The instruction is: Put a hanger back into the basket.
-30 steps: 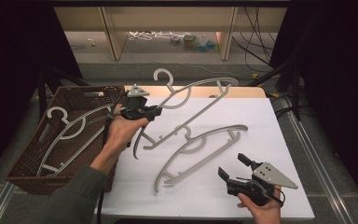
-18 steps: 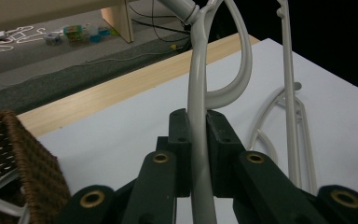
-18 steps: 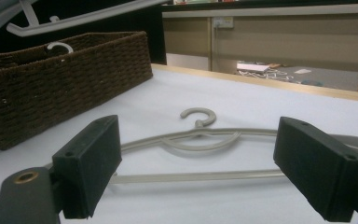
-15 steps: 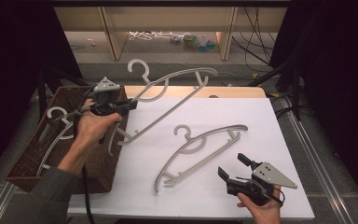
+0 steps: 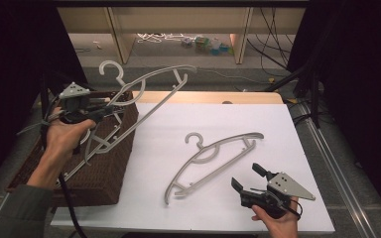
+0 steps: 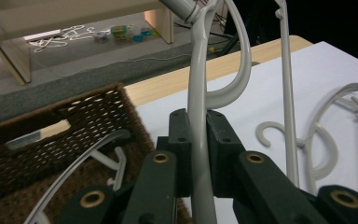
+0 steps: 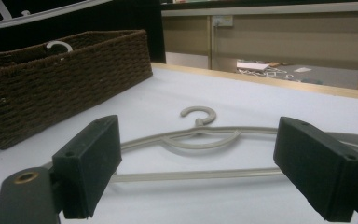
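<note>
My left gripper is shut on a grey plastic hanger and holds it tilted in the air over the brown wicker basket at the left. In the left gripper view the pads clamp the hanger's arm, and my left gripper points toward the table. A second grey hanger lies flat on the white sheet. My right gripper rests open near the front edge, just short of that hanger, with nothing between its fingers.
The basket holds at least one more grey hanger. Beyond the wooden table edge stands a low shelf unit, with small clutter and cables on the floor. Dark stands flank the table.
My left hand has carried the held hanger leftward and slightly up, from above the white sheet to above the basket. The right gripper and the lying hanger have not moved.
</note>
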The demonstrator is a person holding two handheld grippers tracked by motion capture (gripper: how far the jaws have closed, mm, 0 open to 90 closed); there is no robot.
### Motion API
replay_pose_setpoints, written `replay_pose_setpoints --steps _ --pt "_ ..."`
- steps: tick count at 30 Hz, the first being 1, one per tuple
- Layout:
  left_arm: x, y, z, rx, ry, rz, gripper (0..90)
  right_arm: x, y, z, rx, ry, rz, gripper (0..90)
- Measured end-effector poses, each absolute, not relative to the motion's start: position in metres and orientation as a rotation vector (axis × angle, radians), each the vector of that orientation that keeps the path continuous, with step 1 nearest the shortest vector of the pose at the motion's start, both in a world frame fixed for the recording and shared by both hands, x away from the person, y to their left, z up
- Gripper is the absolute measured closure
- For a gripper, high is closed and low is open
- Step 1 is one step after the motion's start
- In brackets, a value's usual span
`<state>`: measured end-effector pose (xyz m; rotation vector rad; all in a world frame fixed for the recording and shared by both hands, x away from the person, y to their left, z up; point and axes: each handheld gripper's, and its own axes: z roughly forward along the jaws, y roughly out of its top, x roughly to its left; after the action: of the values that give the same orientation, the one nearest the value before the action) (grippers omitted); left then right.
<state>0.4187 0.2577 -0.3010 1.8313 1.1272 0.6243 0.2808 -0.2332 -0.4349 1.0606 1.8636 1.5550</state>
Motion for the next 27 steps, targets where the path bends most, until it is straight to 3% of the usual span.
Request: replay_pose_setpoints --steps 16,27 --pt "0.415 0.339 -0.323 1.763 1.233 0.719 81.6 0.282 -0.233 -0.437 1.064 1.87 1.558 15.9" --pt "0.409 0.368 -0.336 1.757 1.276 0.769 81.7 0.282 -0.232 -0.437 1.066 1.861 1.557 15.8"
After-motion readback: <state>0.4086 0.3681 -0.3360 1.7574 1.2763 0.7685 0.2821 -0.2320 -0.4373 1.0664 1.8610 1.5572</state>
